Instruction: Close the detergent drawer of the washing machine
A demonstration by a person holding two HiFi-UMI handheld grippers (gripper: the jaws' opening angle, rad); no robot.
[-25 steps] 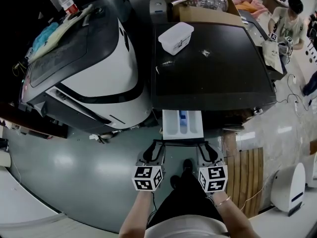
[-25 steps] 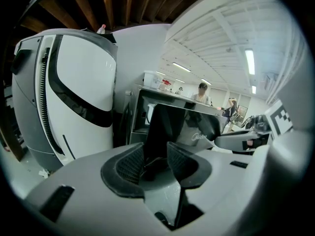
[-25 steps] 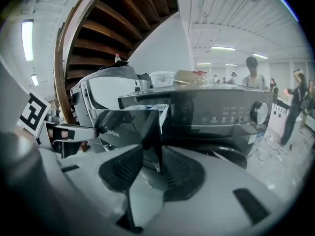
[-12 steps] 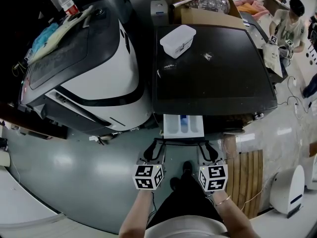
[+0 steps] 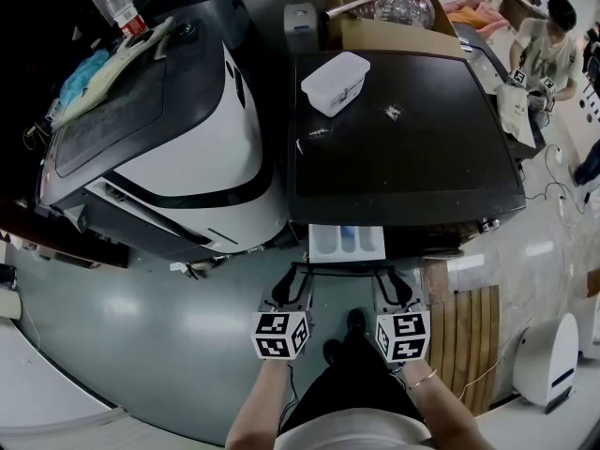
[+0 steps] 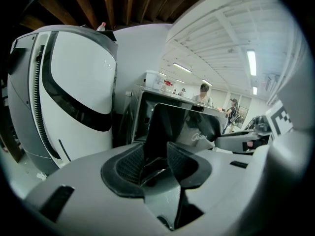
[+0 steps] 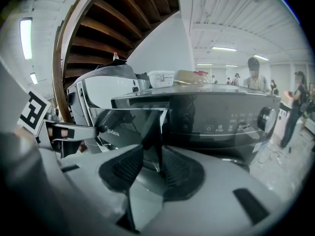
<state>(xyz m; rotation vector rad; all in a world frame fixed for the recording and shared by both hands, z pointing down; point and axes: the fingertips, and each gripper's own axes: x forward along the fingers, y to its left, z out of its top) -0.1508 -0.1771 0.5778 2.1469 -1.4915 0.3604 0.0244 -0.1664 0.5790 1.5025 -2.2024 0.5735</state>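
The black washing machine [image 5: 403, 148] stands ahead of me. Its white detergent drawer [image 5: 347, 240] sticks out a short way at the front left. The drawer's dark front panel [image 6: 182, 127] runs between my two grippers. My left gripper [image 5: 292, 272] is at the panel's left end, whose corner sits between the pads [image 6: 130, 163]. My right gripper [image 5: 389, 272] is at the right end, with the panel's edge [image 7: 156, 127] pinched between its pads [image 7: 179, 173]. Both grippers point at the machine and slightly down.
A white and black top-loading machine [image 5: 187, 129] stands close on the left. A clear plastic box [image 5: 335, 82] lies on the black lid, with a cardboard box [image 5: 394, 26] behind. A wooden slat mat [image 5: 469, 336] lies on the floor at right. A person [image 5: 548, 45] sits far right.
The drawer has slid further into the machine; less of its white tray shows. Both grippers have moved toward the machine with the front panel.
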